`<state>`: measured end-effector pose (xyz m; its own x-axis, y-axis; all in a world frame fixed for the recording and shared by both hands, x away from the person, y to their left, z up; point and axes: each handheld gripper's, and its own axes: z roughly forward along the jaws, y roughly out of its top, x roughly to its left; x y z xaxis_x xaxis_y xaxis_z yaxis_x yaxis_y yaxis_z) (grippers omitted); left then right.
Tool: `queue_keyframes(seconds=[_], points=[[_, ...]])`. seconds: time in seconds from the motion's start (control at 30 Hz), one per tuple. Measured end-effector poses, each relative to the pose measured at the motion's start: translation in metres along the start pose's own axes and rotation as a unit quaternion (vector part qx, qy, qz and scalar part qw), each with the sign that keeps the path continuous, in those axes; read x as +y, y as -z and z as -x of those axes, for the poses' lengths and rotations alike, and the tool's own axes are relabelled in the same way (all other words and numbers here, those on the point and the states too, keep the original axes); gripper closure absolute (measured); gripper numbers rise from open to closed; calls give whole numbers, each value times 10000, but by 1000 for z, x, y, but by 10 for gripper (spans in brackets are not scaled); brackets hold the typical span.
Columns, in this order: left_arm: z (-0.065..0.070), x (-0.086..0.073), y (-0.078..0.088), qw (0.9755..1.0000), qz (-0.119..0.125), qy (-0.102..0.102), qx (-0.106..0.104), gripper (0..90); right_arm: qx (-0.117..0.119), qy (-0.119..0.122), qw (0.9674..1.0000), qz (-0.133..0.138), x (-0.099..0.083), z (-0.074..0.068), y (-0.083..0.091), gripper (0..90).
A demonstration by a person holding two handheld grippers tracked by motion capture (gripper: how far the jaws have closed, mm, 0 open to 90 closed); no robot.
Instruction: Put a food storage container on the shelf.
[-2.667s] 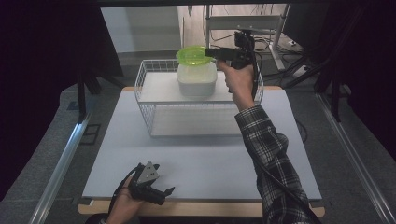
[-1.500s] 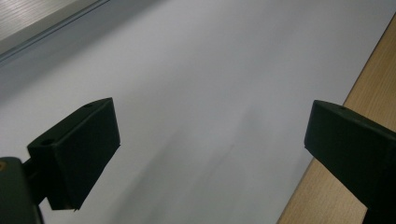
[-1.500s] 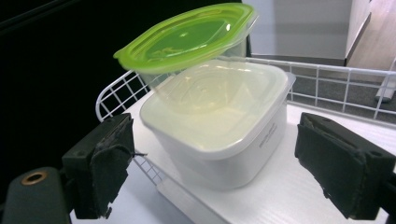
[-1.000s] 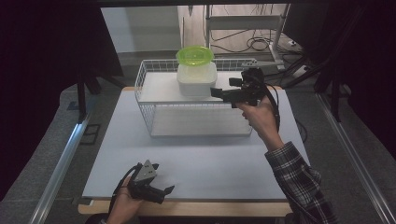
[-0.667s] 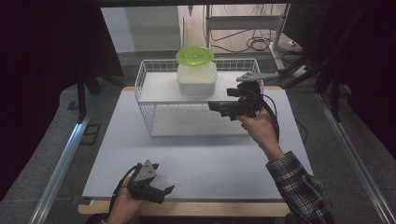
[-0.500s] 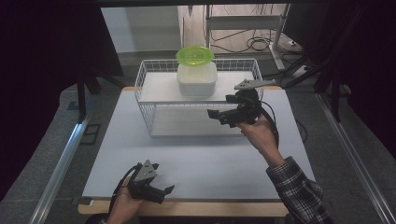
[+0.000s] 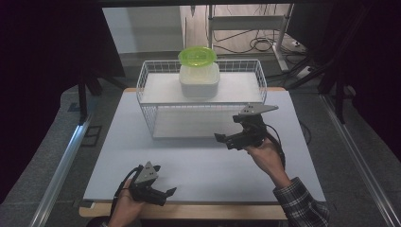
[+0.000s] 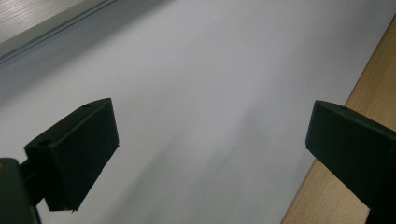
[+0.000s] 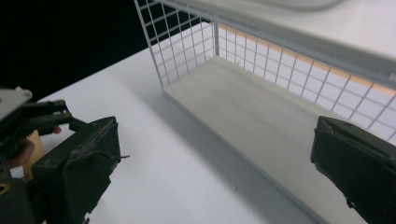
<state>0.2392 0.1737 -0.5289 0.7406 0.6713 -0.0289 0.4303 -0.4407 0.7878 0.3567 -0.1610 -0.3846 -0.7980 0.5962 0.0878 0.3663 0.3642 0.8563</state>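
Right gripper empty, jaws just opening wide, before wire rack; left gripper open on table; green-lidded container atop rack

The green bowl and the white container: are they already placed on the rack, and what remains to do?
Done, it seems: the white container stands on the top shelf of the wire rack, with the green bowl on it. In hand: nothing. The right gripper hangs empty in front of the rack, its fingers having just been opening; the left gripper rests open near the table's front edge. Nothing more waits on the table.
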Motion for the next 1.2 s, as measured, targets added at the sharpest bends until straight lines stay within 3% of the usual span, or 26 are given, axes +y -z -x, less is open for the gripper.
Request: queue_keyframes(seconds=[0.23, 0.5, 1.2], points=[[0, 0, -1, 10000, -23, 1, 7, 22, -137, -72, 9999, -3, -27, 2, 4, 12], [-1, -1, -2, 10000, -70, -3, 17, 20, -418, 4, 9991, -13, -55, 2, 9, 0], [-1, -2, -4, 9998, -205, -52, -6, 15, -696, -52, 9961, -546, -125, 9, 10, 0]])
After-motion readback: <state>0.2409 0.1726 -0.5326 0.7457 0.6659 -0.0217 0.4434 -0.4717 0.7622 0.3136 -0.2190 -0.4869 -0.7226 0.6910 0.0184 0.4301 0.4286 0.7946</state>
